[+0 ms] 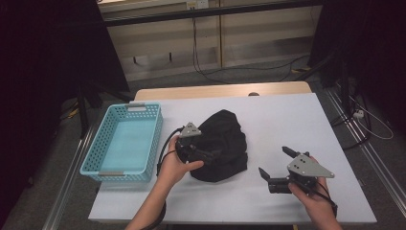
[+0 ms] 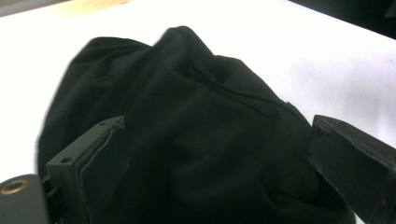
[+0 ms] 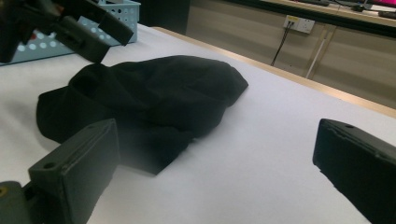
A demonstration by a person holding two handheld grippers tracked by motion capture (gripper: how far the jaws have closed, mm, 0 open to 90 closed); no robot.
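Left hand-held gripper point(image 1: 210, 154): we hold its jaws apart, around the near left part of the black cloth point(image 1: 222, 143).
Right hand-held gripper point(image 1: 274, 163): jaws apart, over bare desk point(image 1: 287, 120) near the front edge.
Black cloth: crumpled at the desk's middle.
Blue basket point(image 1: 123, 141): at the left edge.

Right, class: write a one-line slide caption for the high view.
Left gripper open at a crumpled black garment, right gripper open beside it, blue basket at the left.
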